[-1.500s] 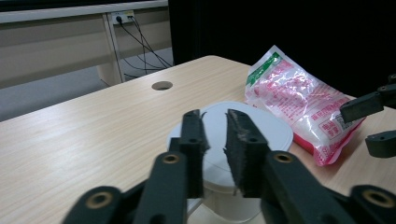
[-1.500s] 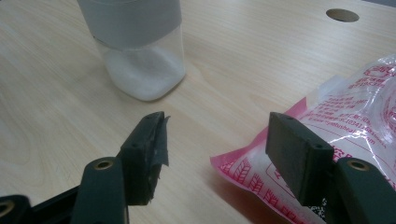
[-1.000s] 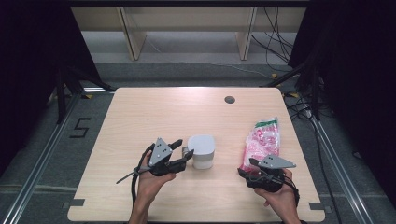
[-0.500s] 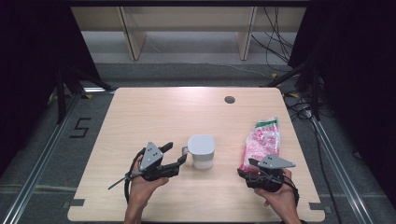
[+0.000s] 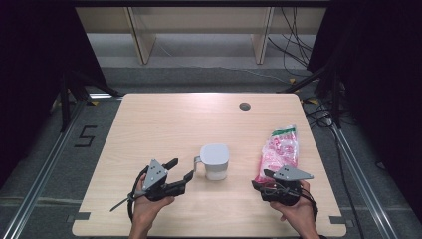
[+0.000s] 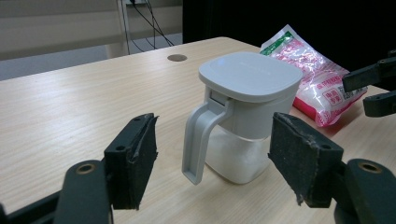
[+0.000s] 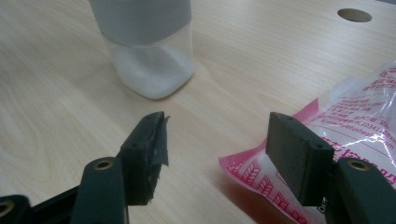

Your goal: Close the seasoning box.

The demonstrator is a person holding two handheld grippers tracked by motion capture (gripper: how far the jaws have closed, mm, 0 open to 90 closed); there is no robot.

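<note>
High view: lidded jug (image 5: 215, 161) stands upright near the middle of the table (image 5: 164, 124), handle toward the left gripper (image 5: 180, 175), which is spread just beside it. Pink bag (image 5: 278, 152) lies at right; right gripper (image 5: 261, 180) at its near end.

Left gripper view: jaws wide apart, jug (image 6: 243, 116) between and beyond them, untouched.

Right gripper view: jaws spread, empty, over the bag's (image 7: 355, 140) near corner; jug (image 7: 149, 51) far left.
</note>
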